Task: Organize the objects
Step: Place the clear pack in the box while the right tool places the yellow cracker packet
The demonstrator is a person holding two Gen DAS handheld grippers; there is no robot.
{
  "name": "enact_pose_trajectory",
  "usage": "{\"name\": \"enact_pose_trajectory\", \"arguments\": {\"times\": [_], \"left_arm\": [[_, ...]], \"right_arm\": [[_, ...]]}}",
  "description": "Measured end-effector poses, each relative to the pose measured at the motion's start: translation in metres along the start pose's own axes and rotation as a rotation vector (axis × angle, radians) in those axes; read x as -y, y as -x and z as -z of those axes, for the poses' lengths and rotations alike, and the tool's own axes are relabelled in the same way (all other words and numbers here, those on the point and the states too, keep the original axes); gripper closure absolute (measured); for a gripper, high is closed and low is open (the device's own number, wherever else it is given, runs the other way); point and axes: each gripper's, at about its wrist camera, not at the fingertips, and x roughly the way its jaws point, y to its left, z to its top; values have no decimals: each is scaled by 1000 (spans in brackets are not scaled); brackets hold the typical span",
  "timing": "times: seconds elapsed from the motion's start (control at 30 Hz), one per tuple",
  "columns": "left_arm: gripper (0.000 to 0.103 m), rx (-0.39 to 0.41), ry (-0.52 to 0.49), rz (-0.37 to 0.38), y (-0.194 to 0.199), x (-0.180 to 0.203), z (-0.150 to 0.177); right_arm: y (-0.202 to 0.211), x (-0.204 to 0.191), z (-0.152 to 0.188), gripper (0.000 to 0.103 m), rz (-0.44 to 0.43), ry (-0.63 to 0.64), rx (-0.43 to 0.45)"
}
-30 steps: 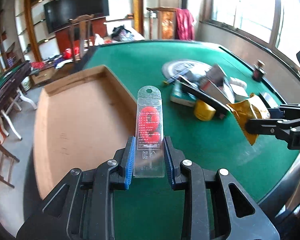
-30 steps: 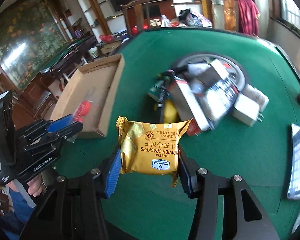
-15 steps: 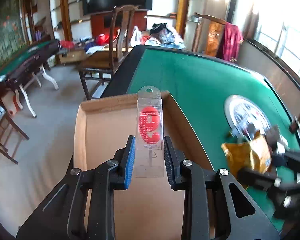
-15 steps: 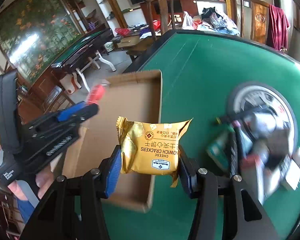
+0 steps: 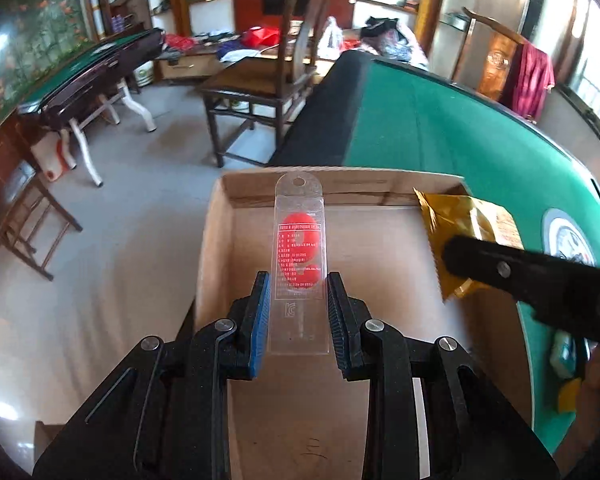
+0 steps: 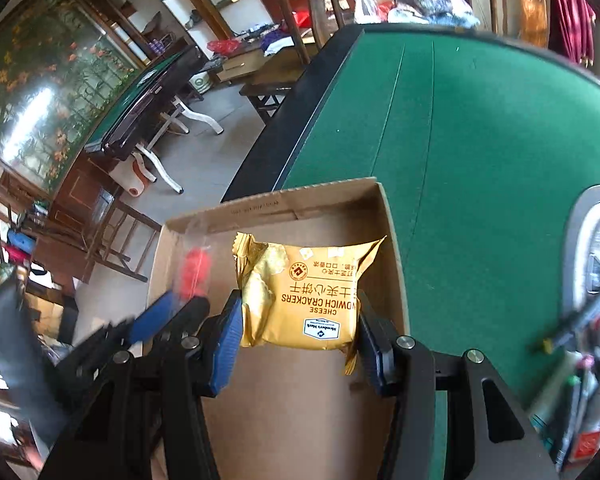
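Clamping a clear blister pack [image 5: 299, 264] with 2 red balls inside, left hand-held gripper [image 5: 298, 312] narrow on its lower part, pack standing upright with long axis running away along the fingers; directly below and ahead lies the cardboard tray [image 5: 220, 216], floor bare under the pack; far wall of the tray just past the pack's hanging hole.

Pinching a gold cracker packet [image 6: 300, 300] by its 2 short sides, right hand-held gripper [image 6: 300, 332] at a middling width, packet flat-faced toward the camera with print upside down; also over the tray, toward its right wall next to the green worktop [image 6: 460, 140]; left hand-held gripper alongside on the left, blurred in this view.

Judged from this: both items poised above the tray, neither yet set down; drop point straight down from each, so next move likely a lowering and release; left pack over the tray's middle, right packet nearer the worktop-side wall, close enough to catch the rim. Remaining clutter [image 6: 580, 380] well apart at the right edge, too smeared to name.
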Motion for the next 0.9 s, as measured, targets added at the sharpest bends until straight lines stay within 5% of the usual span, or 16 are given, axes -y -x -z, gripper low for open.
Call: {"name": "enact_pose_trajectory", "arguments": {"times": [0.9], "left_arm": [[75, -38, 2, 18, -18, 1, -5]], "right_arm": [[-24, 0, -4, 46, 46, -32, -16]]}}
